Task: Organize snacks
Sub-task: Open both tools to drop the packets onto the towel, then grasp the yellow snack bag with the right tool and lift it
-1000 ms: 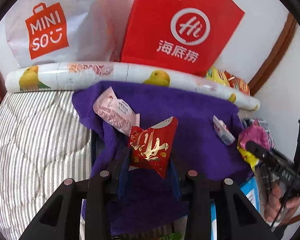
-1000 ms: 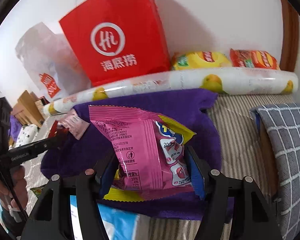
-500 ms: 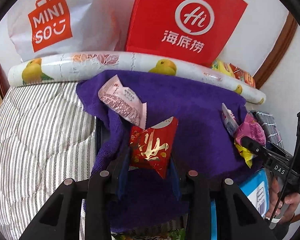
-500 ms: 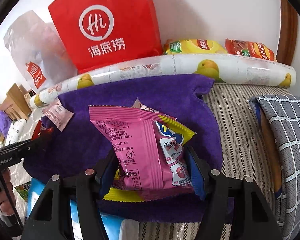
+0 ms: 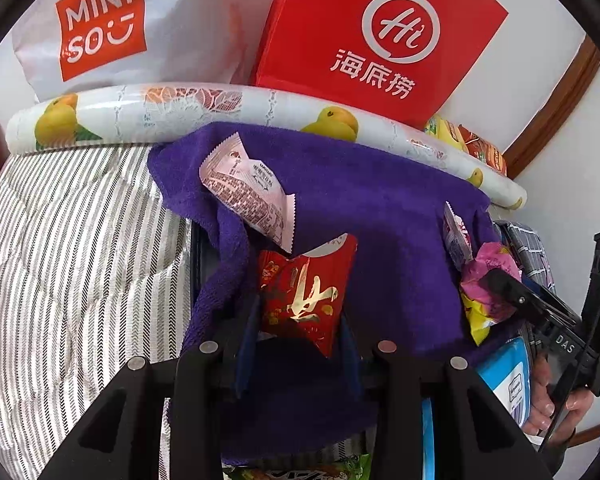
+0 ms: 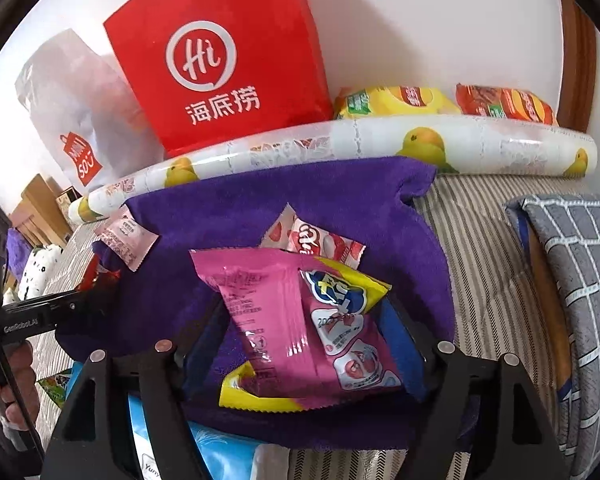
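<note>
Snacks (image 6: 304, 320) gripped, purple towel (image 5: 380, 208) beneath

My matte black plastic left gripper (image 5: 300, 328) and right gripper (image 6: 304, 344) carry blue finger pads (image 6: 400, 344), silver screws (image 5: 209, 346) and white lettering; bare fingers (image 5: 548, 408) wrap the handles.

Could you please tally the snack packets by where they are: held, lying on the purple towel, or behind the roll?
Held in grippers: 2 (red foil packet, pink-and-yellow packet)
Lying on purple towel: 2 (pale pink sachet, strawberry wrapper)
Behind fruit-print roll: 2 (yellow bag, orange bag)
Total: 6
</note>
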